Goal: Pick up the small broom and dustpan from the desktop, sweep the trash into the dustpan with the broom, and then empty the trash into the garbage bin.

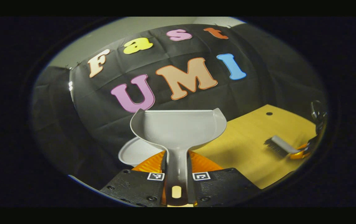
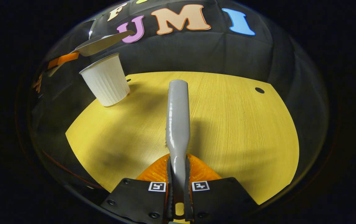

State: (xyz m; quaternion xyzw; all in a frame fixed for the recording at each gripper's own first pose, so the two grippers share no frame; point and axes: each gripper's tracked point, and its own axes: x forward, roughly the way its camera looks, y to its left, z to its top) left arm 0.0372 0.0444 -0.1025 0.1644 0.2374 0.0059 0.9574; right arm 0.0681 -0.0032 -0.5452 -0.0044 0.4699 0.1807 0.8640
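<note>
Left gripper (image 1: 177, 174): we see its fingers clamped on the grey handle of the dustpan (image 1: 178, 129), one finger on each side
Dustpan: held up off the desk (image 1: 246, 146), scoop pointing to 12 o'clock, lifted above the bin's rim
Bin (image 1: 133, 152): white rim showing at 8 o'clock of the scoop, partly behind it; in the right gripper view the ribbed white bin (image 2: 106, 81) stands at the desk's edge at 10 o'clock, with the dustpan (image 2: 100, 43) tilted above it
Right gripper (image 2: 178, 182): we see it clenched on the broom handle (image 2: 177, 124), which runs to 12 o'clock over the yellow desk (image 2: 243, 130)
Broom head (image 1: 279, 144): at 3 o'clock in the left gripper view, dark bristles facing the desk
Trash: we cannot tell where it is
</note>
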